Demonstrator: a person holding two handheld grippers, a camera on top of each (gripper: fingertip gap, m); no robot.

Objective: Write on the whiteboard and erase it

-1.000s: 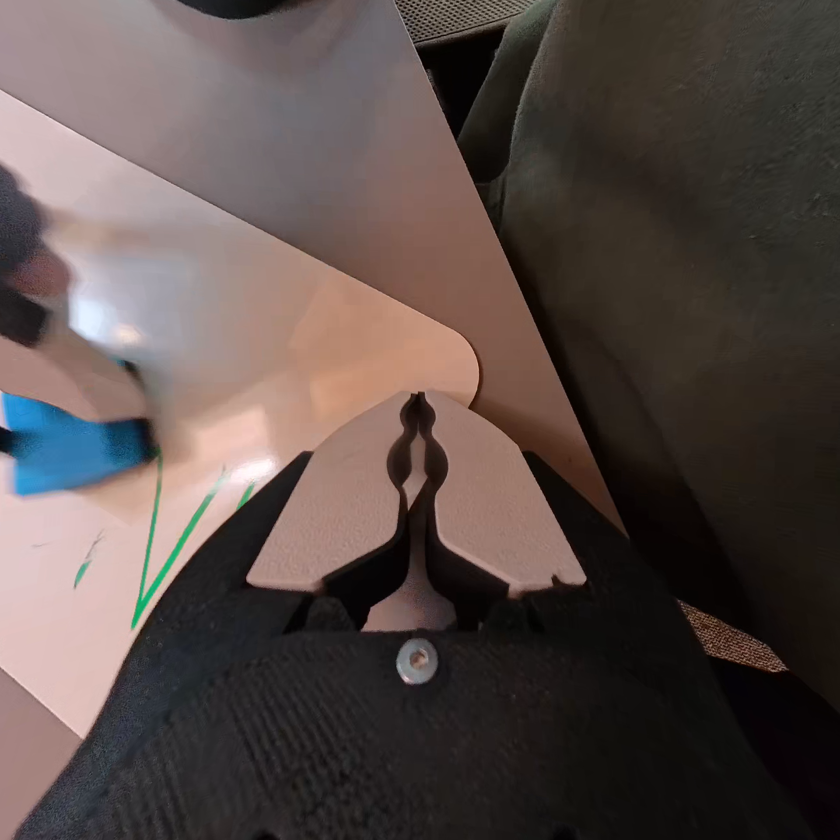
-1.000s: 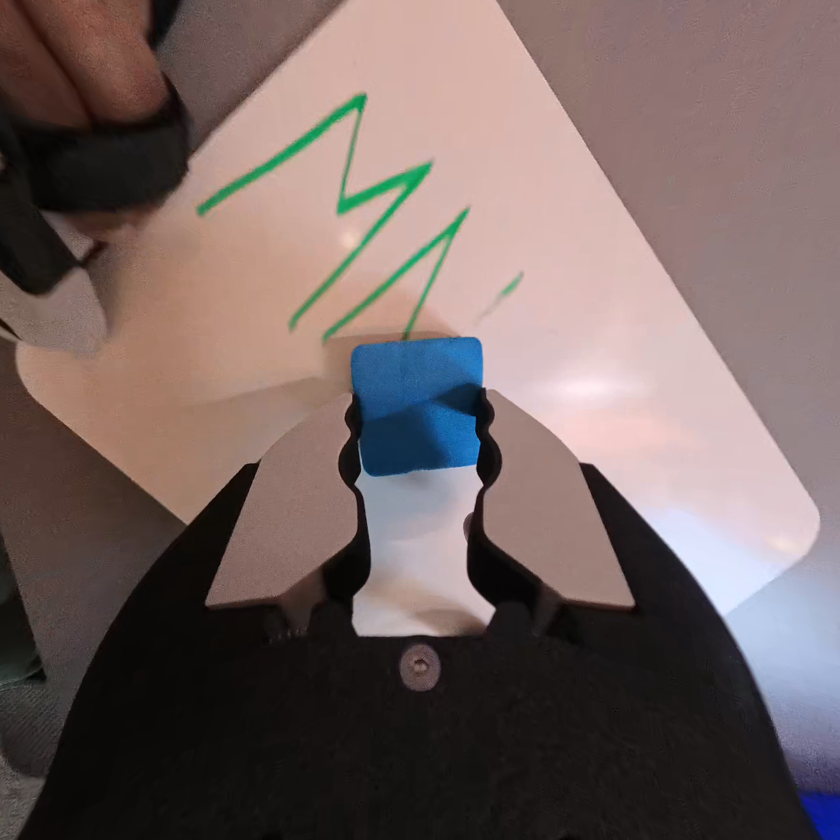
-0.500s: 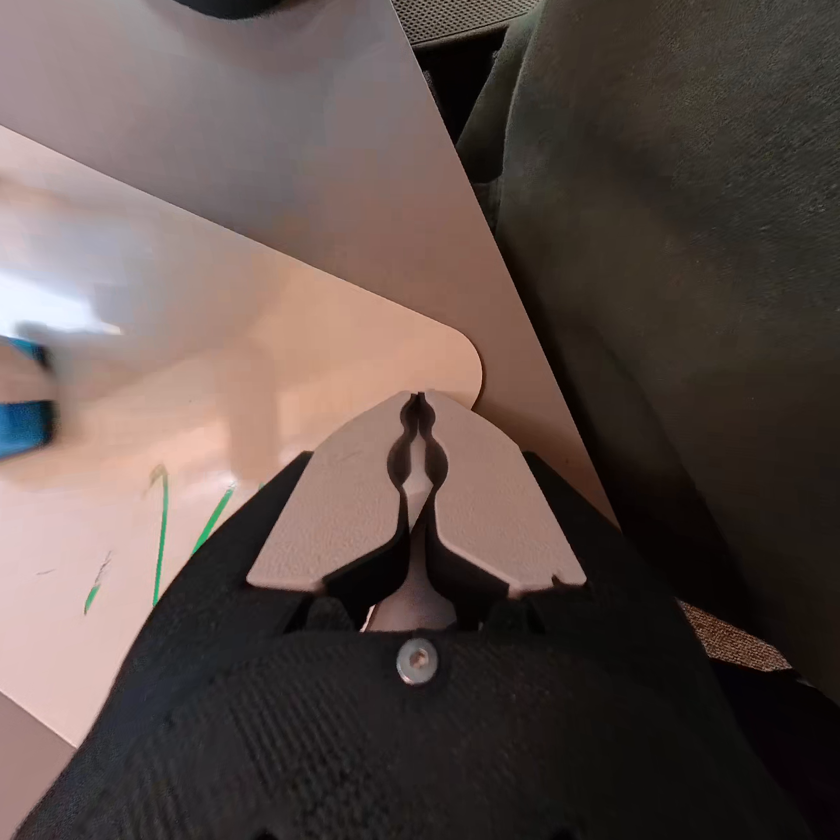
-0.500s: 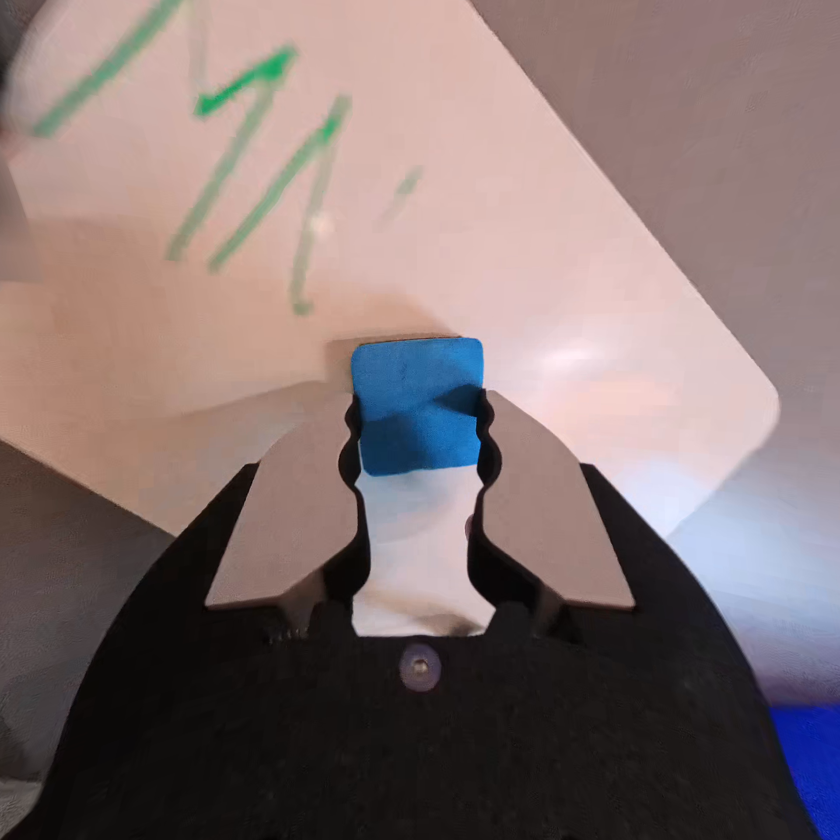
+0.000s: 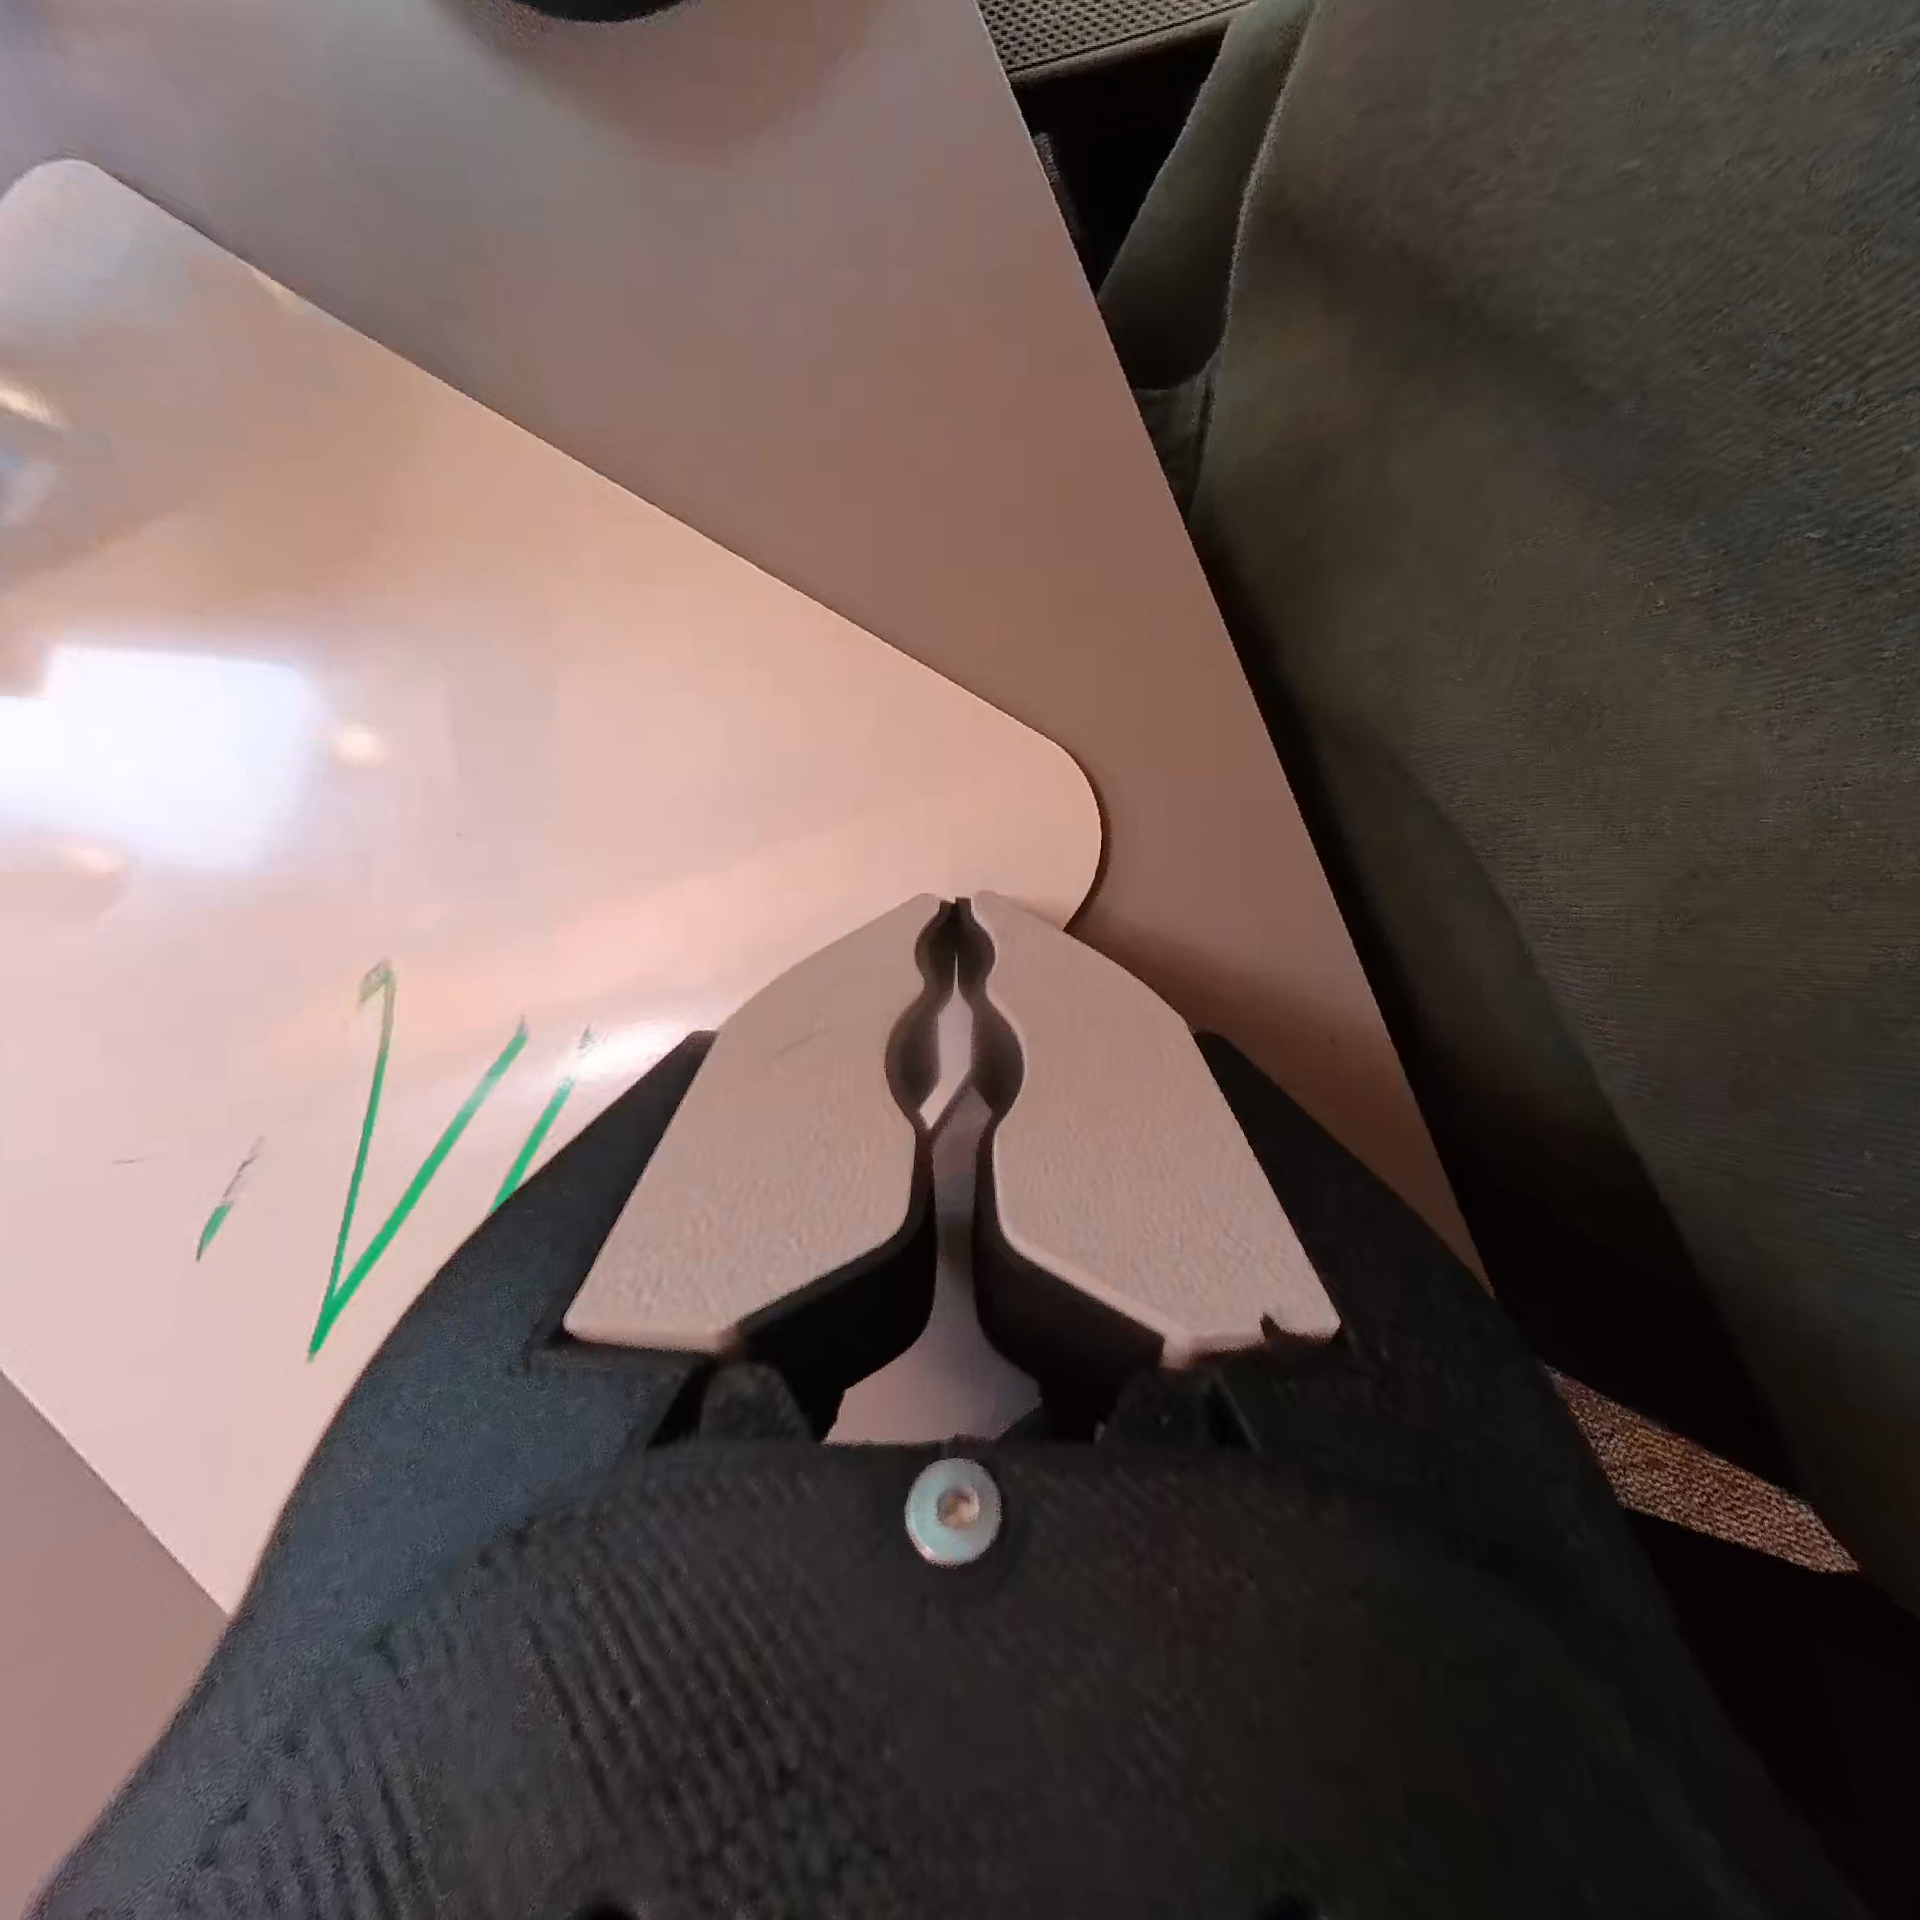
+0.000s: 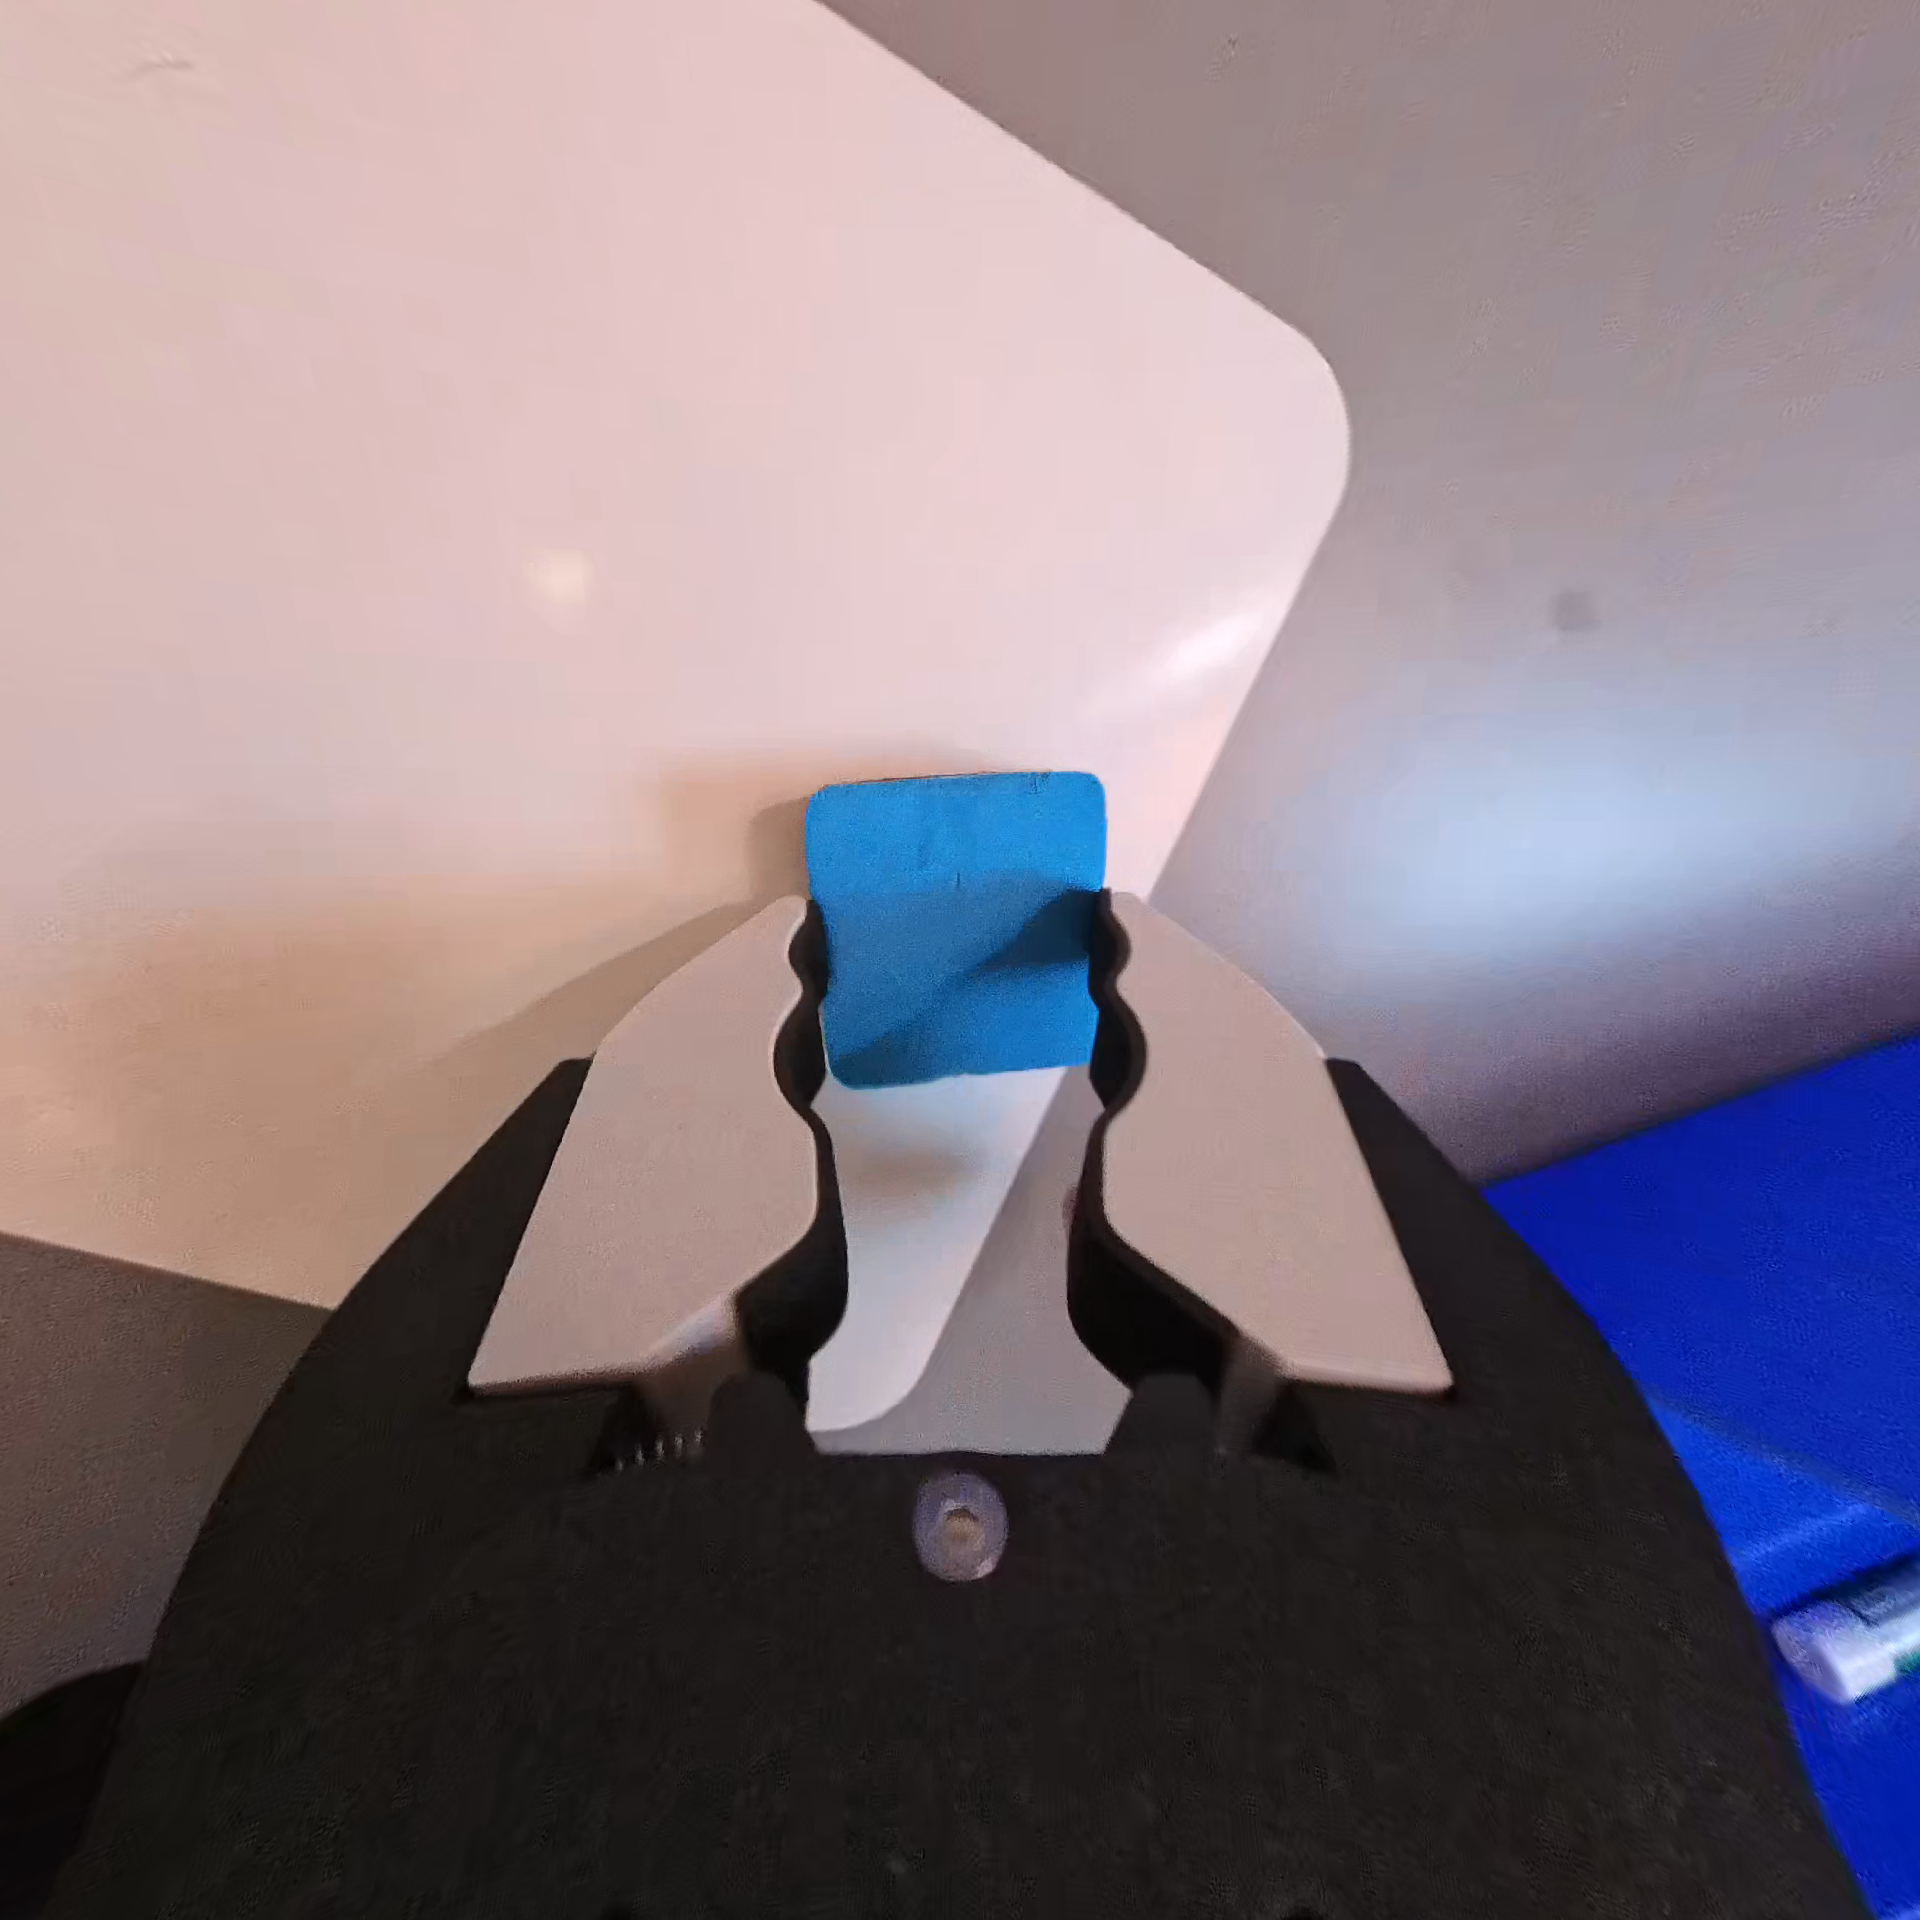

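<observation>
The whiteboard (image 5: 582, 644) ahead of the left gripper (image 5: 956, 914) is glossy and smooth. The eraser (image 6: 951, 925) between the right gripper (image 6: 954, 935) fingers looks matt, foam-like, creased.

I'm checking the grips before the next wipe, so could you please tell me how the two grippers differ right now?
The right gripper is shut on the blue eraser; the left gripper is shut on nothing, its tips meeting. The right gripper's fingers stand apart around the eraser near a clean corner of the whiteboard; the left's tips sit at another corner, beside the green marks. Both share pale fingers on black bodies.
</observation>
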